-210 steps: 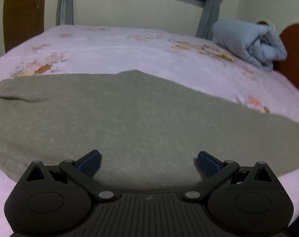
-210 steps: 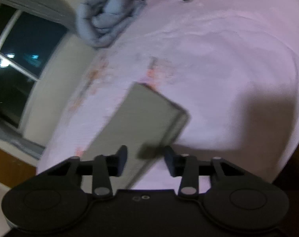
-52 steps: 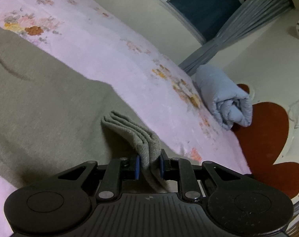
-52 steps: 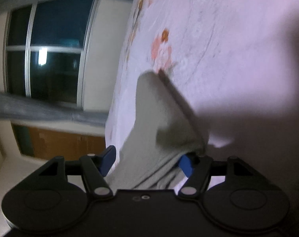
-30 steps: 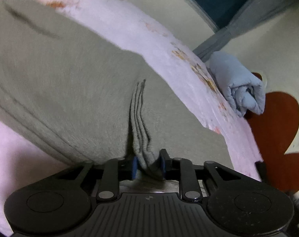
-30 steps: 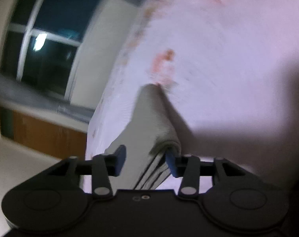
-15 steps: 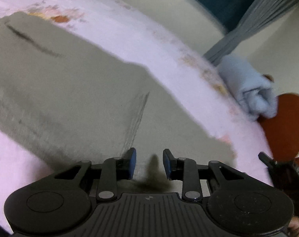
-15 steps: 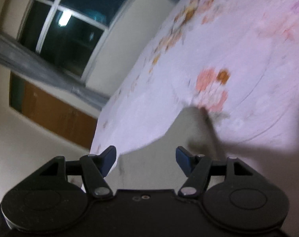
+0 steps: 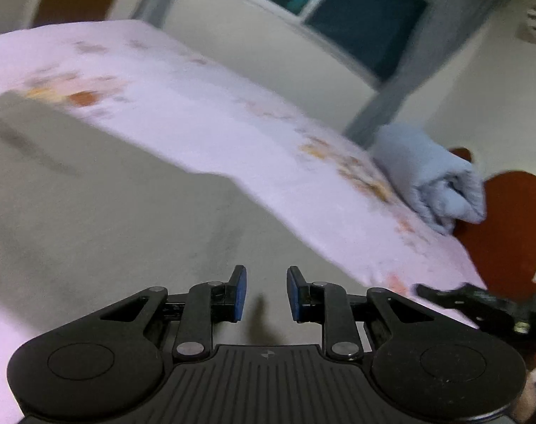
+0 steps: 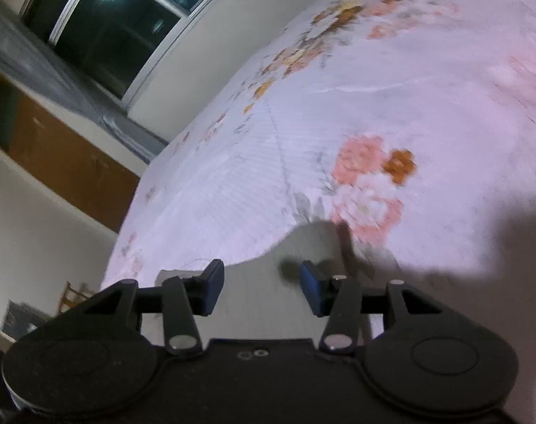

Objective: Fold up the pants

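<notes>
The grey pants (image 9: 109,212) lie flat on the pink floral bedsheet (image 9: 204,113), filling the left and middle of the left wrist view. My left gripper (image 9: 264,291) hovers just above them, open and empty, jaws a small way apart. In the right wrist view a corner of the pants (image 10: 268,300) shows between and below the fingers. My right gripper (image 10: 259,291) is open and empty above that corner. The right gripper's black tip (image 9: 455,296) shows at the right of the left wrist view.
A rolled light-blue blanket (image 9: 430,176) lies at the bed's far right by a red-brown headboard (image 9: 508,226). A dark window with grey curtains (image 9: 356,10) is behind the bed. A brown wooden door (image 10: 63,162) stands left in the right wrist view.
Both grippers let go of the folded pants edge and lifted away. The pants now lie flat and the left jaws have opened a little wider.
</notes>
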